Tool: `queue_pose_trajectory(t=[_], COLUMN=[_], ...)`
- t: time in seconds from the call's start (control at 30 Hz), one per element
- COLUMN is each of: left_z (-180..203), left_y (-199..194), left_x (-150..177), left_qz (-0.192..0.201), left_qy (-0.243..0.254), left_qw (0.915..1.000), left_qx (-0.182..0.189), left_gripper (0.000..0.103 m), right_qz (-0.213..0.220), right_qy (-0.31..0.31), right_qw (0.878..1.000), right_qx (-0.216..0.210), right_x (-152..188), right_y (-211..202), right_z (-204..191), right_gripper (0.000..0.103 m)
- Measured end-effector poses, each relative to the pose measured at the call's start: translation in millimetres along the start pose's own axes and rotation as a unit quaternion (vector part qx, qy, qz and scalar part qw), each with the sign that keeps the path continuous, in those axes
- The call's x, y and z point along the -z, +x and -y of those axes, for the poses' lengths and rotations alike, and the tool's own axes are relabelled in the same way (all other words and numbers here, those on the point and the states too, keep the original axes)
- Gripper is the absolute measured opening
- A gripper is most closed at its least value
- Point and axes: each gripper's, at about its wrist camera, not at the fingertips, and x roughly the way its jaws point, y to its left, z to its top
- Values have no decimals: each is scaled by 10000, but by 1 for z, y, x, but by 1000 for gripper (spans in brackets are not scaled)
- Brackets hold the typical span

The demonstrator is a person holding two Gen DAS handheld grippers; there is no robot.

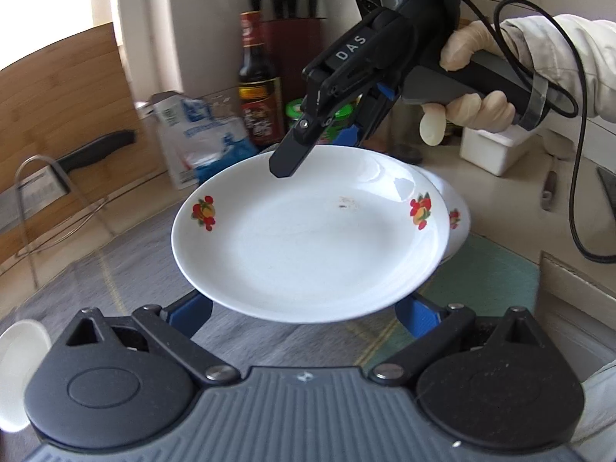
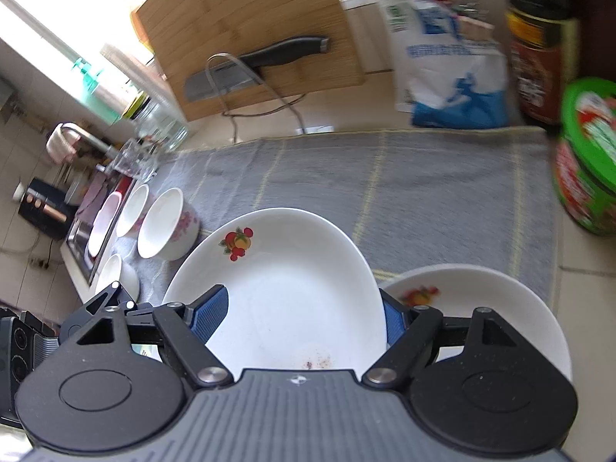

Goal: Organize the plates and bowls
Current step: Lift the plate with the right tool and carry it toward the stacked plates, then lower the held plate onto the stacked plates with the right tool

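Observation:
A white plate with fruit prints hangs tilted above the grey mat. My right gripper is shut on its rim, one finger on top and the blue pad under the edge. My left gripper stands wide open, its fingertips hidden under the plate's near rim; whether they touch it I cannot tell. A second fruit-print plate lies below, beside the held one. Several white bowls stand at the mat's left end.
A bamboo cutting board with a knife leans at the back. A blue-white bag, a dark sauce bottle, a green-lidded jar and a white box line the counter. A sink is at the left.

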Motion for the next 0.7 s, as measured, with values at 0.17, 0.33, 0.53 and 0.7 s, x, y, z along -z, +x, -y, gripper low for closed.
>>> queue_pose_trajectory(t=[0.17, 0.33, 0.53, 0.7], left_z=[8, 18, 28, 32], left_y=[10, 20, 32, 41], left_x=[-6, -11, -14, -17], left_qz=[-15, -45, -97, -166], left_qy=[170, 323, 441, 500], left_qw=[9993, 9976, 9954, 9941], left_qx=[318, 608, 847, 946], left_gripper=[100, 100, 100, 100], right_qz=[159, 258, 283, 296], right_qy=[261, 537, 733, 874], right_qw=[9994, 9977, 9955, 9942], right_qx=[167, 329, 523, 560], right_x=[17, 34, 51, 60], right_y=[-17, -29, -36, -39], right_z=[15, 31, 45, 57], right_gripper=[84, 84, 84, 84])
